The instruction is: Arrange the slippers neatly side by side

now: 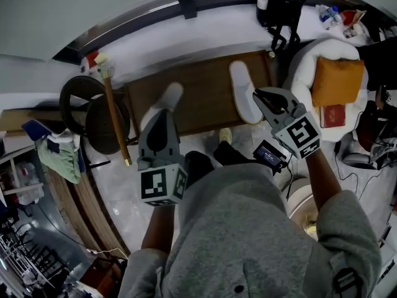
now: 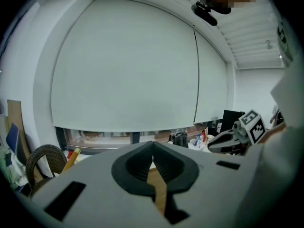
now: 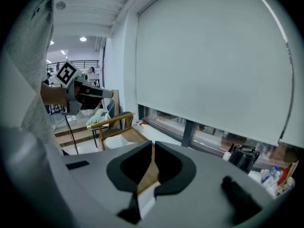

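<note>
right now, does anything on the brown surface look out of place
Yes. The left slipper and the right slipper lie well apart on the brown surface. They are tilted at different angles instead of parallel and side by side.

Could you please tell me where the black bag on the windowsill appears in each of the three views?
Head view: the black bag sits at the top edge, right of centre.
Left gripper view: the black bag is small, just right of centre, below the blind.
Right gripper view: the black bag is at lower right, on the sill.
Shared landmark: the dark window post stands left of it in all three.
</note>
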A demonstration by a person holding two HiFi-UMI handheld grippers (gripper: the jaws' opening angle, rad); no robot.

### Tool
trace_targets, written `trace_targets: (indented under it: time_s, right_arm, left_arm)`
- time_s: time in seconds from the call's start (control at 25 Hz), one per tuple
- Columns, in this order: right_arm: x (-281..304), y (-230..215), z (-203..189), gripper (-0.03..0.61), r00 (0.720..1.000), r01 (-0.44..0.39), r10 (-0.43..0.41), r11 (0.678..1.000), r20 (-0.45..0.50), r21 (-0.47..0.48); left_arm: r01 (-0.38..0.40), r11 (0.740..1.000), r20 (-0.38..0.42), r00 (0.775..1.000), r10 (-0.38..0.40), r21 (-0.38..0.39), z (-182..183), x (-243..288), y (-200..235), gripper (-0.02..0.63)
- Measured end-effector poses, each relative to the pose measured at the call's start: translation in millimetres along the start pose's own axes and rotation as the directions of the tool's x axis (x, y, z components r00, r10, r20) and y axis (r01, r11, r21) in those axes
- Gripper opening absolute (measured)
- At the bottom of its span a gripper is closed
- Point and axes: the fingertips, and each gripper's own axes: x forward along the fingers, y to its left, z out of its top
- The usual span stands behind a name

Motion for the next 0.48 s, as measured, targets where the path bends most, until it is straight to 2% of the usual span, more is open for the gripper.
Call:
trace_targets:
  time_s: [0.24,0.36,0.48]
  right_arm:
    - [17.7,-5.5,-26.5,0.035,0.986,-0.121,0.106,0.986,-0.132,-0.113]
    - [32.7,-5.5,-47.1,0.051,0.958,-0.206,0.156,0.958,-0.242,-0.2]
    - [46.9,-2.6,-72.6,0.124,0.916,-0.297,0.191,0.913,-0.352,-0.28]
  left_arm:
    - [-0.033,0.999,-0.002,0.999,0.033,-0.014,-1.9,1.4,11.9,0.015]
    - [-0.053,0.998,-0.015,0.999,0.053,-0.03,-8.5,0.5,25.1,0.015]
    - [-0.063,0.997,-0.033,0.998,0.061,-0.044,-20.2,-0.2,38.2,0.015]
